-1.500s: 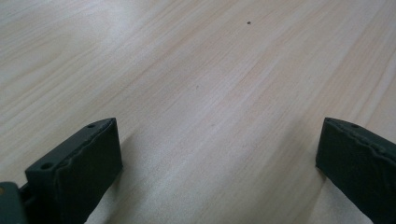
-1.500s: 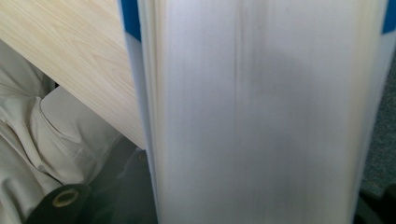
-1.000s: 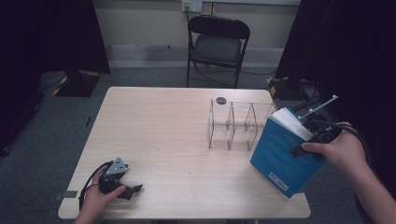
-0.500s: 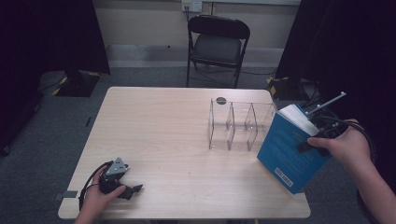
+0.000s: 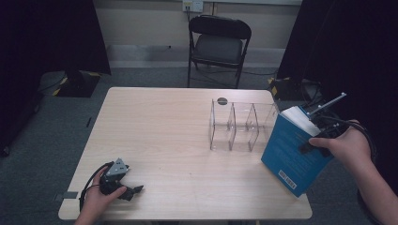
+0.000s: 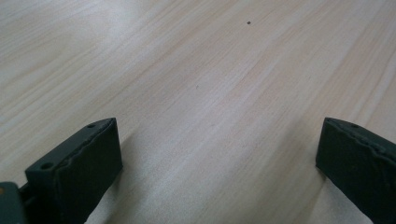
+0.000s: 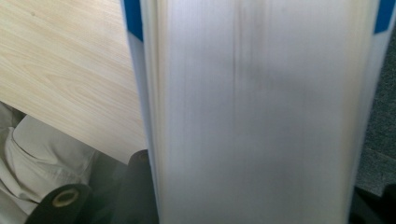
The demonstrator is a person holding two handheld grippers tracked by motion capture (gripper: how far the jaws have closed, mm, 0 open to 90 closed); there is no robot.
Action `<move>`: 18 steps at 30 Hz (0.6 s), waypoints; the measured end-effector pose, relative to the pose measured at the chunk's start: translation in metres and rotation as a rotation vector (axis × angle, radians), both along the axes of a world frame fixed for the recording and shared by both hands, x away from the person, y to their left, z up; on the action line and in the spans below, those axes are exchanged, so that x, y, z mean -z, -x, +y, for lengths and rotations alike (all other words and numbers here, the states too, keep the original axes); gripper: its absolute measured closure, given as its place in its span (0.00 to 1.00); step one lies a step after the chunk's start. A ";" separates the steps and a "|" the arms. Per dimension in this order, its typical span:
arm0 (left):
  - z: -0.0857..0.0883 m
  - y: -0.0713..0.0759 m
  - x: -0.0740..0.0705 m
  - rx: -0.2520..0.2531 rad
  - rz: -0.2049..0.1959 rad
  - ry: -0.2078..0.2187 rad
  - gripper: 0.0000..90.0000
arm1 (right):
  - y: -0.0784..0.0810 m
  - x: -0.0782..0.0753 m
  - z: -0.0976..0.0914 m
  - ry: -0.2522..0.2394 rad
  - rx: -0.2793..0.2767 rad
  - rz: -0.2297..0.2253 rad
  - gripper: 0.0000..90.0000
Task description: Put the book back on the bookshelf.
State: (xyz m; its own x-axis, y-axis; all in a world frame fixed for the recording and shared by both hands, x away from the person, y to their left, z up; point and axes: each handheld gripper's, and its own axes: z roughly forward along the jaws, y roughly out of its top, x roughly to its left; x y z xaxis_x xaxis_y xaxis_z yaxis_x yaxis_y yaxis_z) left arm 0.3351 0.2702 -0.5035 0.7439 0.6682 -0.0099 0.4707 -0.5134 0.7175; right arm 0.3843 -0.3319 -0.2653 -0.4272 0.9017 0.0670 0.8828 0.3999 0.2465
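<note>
A thick blue book (image 5: 292,153) is held tilted in the air past the table's right edge, with my right gripper (image 5: 324,133) shut on it near its top. Its white page edge (image 7: 261,112) stands between the blue covers in the right gripper view, right in front of the camera. A clear acrylic rack (image 5: 237,124) with three slots stands on the table just left of the book. My left gripper (image 5: 126,190) rests low on the table at the front left. Its jaws stand wide apart over bare wood (image 6: 210,102).
The light wooden table (image 5: 164,136) has a small dark disc (image 5: 222,101) behind the rack. A black folding chair (image 5: 219,44) stands beyond the far edge. Dark curtains hang on both sides. Pale cloth (image 7: 37,149) shows below the table edge.
The right hand has carried the book to the right and slightly down, away from the rack and past the table's edge. The left gripper has stayed where it was.
</note>
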 end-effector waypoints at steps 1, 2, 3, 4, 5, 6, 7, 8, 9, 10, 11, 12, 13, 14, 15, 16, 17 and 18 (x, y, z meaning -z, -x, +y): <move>0.000 0.000 0.000 0.000 0.000 0.000 0.00 | -0.001 0.000 -0.001 -0.004 -0.004 -0.003 0.69; 0.000 0.000 0.000 0.000 0.000 0.000 0.00 | -0.001 -0.001 -0.001 -0.007 0.003 -0.007 0.69; 0.000 0.000 0.000 0.000 0.000 0.000 0.00 | -0.001 -0.001 -0.002 -0.008 0.006 -0.012 0.69; 0.000 0.000 0.000 0.002 -0.003 -0.004 0.00 | -0.002 -0.001 -0.002 -0.009 0.006 -0.015 0.69; 0.000 0.000 0.000 0.000 -0.001 0.000 0.00 | -0.003 -0.002 -0.001 -0.009 0.009 -0.017 0.69; 0.000 0.000 0.000 0.000 0.000 0.000 0.00 | -0.004 -0.002 0.000 -0.006 0.014 -0.015 0.69; 0.000 0.000 0.000 0.000 0.000 0.000 0.00 | -0.005 -0.003 0.002 -0.003 0.021 -0.014 0.69; 0.000 0.000 0.000 0.000 -0.001 0.000 0.00 | -0.007 -0.003 0.002 0.003 0.011 -0.018 0.69; 0.000 0.000 0.000 0.000 0.000 0.000 0.00 | -0.008 -0.003 0.003 -0.001 0.021 -0.016 0.69; 0.000 0.000 0.000 0.004 -0.005 -0.006 0.00 | -0.009 -0.003 0.005 -0.002 0.021 -0.019 0.69; 0.000 0.000 0.000 0.004 -0.004 -0.005 0.00 | -0.010 -0.003 0.005 -0.003 0.014 -0.023 0.69; 0.000 0.000 0.000 0.000 -0.001 0.000 0.00 | -0.011 -0.003 0.006 -0.006 0.024 -0.018 0.69; 0.000 0.000 0.000 0.000 0.000 0.000 0.00 | -0.013 -0.003 0.008 -0.007 0.026 -0.015 0.69; 0.000 0.000 0.000 0.002 -0.003 -0.004 0.00 | -0.014 -0.003 0.008 -0.011 0.023 -0.015 0.69; 0.000 0.000 0.000 0.000 0.000 0.000 0.00 | -0.015 -0.003 0.010 -0.008 0.025 -0.014 0.69; 0.000 0.000 0.000 0.001 -0.001 -0.001 0.00 | -0.017 -0.003 0.011 -0.001 0.022 -0.014 0.69; 0.000 0.000 0.000 0.000 0.000 0.000 0.00 | -0.019 -0.002 0.014 0.006 0.026 -0.014 0.69; 0.000 0.000 0.000 0.000 0.000 0.000 0.00 | -0.019 -0.002 0.014 0.006 0.026 -0.014 0.69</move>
